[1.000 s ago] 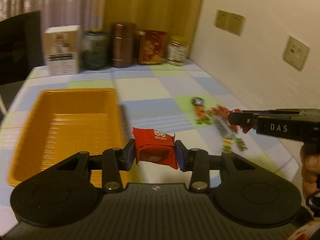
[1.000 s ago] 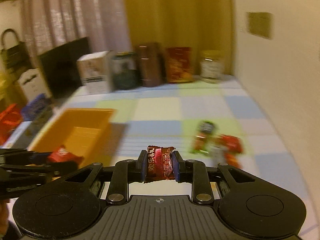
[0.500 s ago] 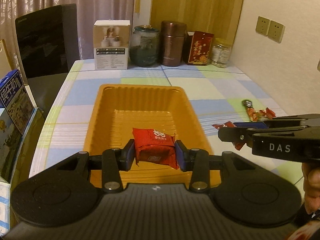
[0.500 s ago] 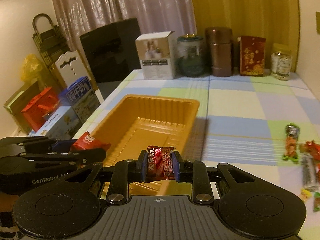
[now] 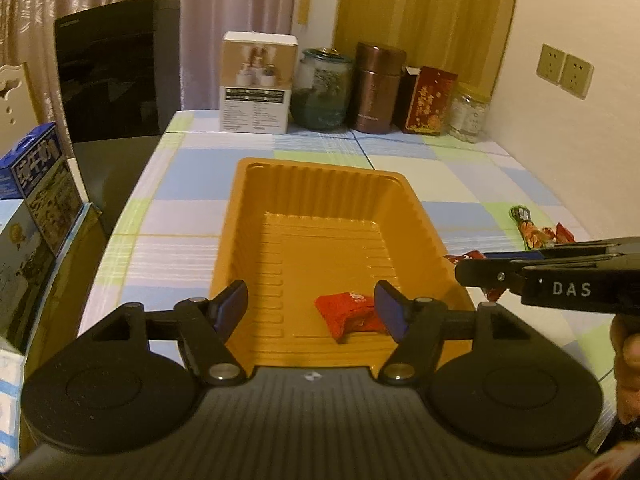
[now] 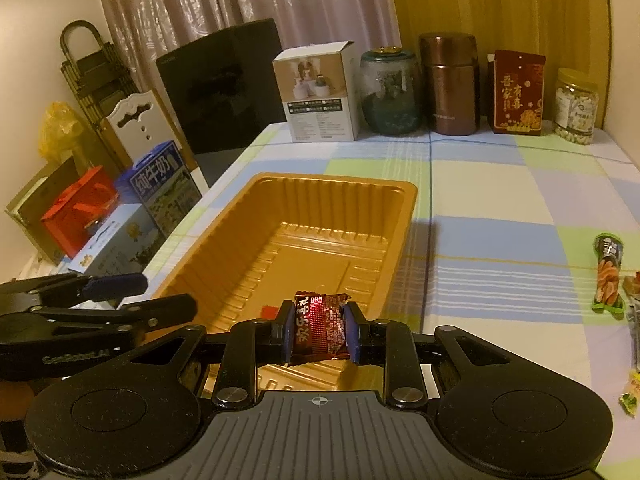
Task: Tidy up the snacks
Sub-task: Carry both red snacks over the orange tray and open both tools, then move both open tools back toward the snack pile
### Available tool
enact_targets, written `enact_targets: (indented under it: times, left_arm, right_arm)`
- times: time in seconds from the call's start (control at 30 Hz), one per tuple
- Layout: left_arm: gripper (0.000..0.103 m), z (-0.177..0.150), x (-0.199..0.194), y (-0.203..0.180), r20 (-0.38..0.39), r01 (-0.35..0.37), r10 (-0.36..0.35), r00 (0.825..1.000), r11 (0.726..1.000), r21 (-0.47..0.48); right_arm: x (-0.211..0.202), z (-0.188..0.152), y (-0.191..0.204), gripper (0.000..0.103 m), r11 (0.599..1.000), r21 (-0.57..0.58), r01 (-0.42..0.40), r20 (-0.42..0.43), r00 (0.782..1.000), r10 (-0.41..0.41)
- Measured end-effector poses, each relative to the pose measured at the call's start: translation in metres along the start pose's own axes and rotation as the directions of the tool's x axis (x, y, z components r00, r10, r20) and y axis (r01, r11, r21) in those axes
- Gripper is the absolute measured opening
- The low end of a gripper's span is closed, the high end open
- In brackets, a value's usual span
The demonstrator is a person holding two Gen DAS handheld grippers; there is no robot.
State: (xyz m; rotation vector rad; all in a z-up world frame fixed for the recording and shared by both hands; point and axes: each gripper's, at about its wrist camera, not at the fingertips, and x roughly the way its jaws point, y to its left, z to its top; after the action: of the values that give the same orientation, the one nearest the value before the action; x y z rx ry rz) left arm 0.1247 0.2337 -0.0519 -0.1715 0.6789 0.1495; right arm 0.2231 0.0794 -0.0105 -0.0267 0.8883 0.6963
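Left wrist view: left gripper (image 5: 310,312) fingers just opened wide; red snack (image 5: 350,314) loose between them, on tray (image 5: 320,172) floor. Right gripper (image 6: 317,330) fingers clamp dark red snack (image 6: 318,328) above tray's near end. Next: release it.

The orange tray (image 5: 332,240) is seen to be thin moulded plastic, ribbed and faintly glossy. The red snack packet (image 5: 348,314) and the dark red packet (image 6: 320,330) are wrapped in shiny, crinkled film. The worktop (image 6: 500,208) is covered by a matt checked cloth. The brown canister (image 6: 450,84) appears polished metal; the white box (image 5: 256,84) is smooth cardboard.
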Motion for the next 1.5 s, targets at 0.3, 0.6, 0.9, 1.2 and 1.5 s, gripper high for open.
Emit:
enact_targets:
  times: [0.3,0.6,0.9,1.2,1.5]
  left_arm:
    - [0.067,-0.004,-0.022,0.006,0.019,-0.009,0.01,1.0,0.999,-0.035]
    - [0.067,-0.012,-0.048,-0.003,0.03,-0.006,0.008,1.0,0.998,-0.07]
    - [0.07,-0.02,-0.083,-0.044,0.044,0.026,-0.024,0.999,0.998,-0.054]
    - [0.073,-0.03,-0.104,-0.092,0.042,0.079,-0.077,0.996,0.996,-0.042]
    - [0.073,-0.03,-0.103,-0.141,0.031,0.135,-0.136,0.99,0.99,0.029]
  right_arm:
    - [-0.002,0.005,0.013,0.03,0.999,0.006,-0.053,0.032,0.998,0.053]
    - [-0.036,0.004,0.003,0.057,0.995,0.095,-0.01,0.074,0.997,0.003]
    - [-0.106,-0.026,-0.008,0.057,0.983,0.168,0.073,0.106,0.99,-0.091]
    - [-0.169,-0.054,-0.024,0.057,0.967,0.185,0.173,0.14,0.97,-0.2]
    - [-0.213,-0.076,-0.059,0.059,0.933,0.231,0.275,0.149,0.938,-0.313]
